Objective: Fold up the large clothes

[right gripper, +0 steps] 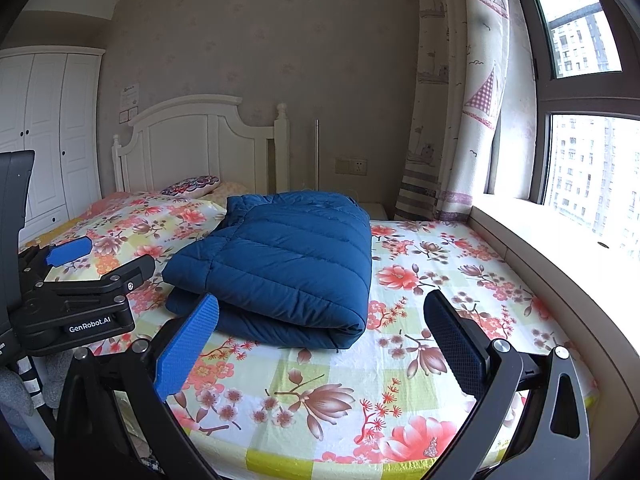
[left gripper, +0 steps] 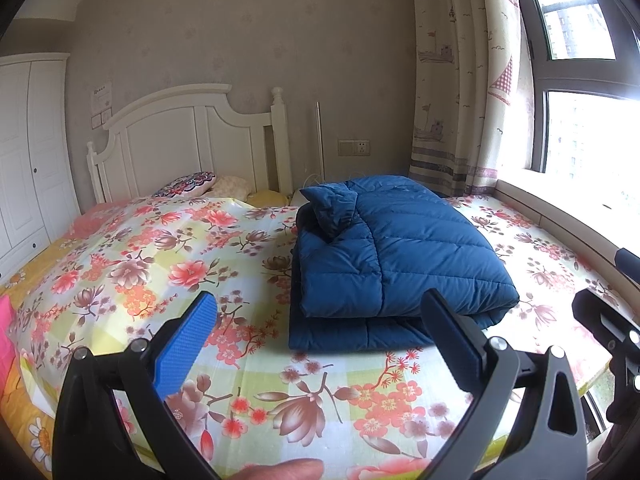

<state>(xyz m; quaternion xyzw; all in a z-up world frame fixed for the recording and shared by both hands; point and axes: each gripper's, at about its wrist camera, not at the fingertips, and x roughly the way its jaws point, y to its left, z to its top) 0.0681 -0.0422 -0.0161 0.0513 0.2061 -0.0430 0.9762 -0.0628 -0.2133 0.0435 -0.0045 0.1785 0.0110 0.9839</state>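
1. Nearest the left wrist camera, the left gripper point(left gripper: 320, 308) stood wide apart and empty above the bed point(left gripper: 320, 396); a fingertip point(left gripper: 280, 470) of the person showed at the bottom edge; its blue pad point(left gripper: 188, 344) faced inward, touching nothing.
2. The right gripper point(right gripper: 320, 312) was likewise spread with nothing between its pads, poised over the near edge of the floral bedsheet point(right gripper: 420, 280); in its view the left gripper showed at the left, just beside the jacket.
3. Just beyond both lay the blue quilted jacket point(left gripper: 400, 252), doubled into a thick bundle in the middle of the bed, one layer rolled over a flatter layer beneath; a small flap point(left gripper: 332, 208), perhaps a collar or cuff, stood up at its far left corner.
4. By judgement the jacket would be soft, puffy and light for its bulk, its shell probably slick; it would spring open unless pressed; the folding looked nearly done; the best hold seemed the rounded near fold, pinched through the layers at both corners.
5. Farther off sat pillows point(left gripper: 192, 184), then the white headboard point(left gripper: 192, 136), a wardrobe point(left gripper: 28, 152), the curtain point(left gripper: 460, 80) and the window point(left gripper: 580, 140).
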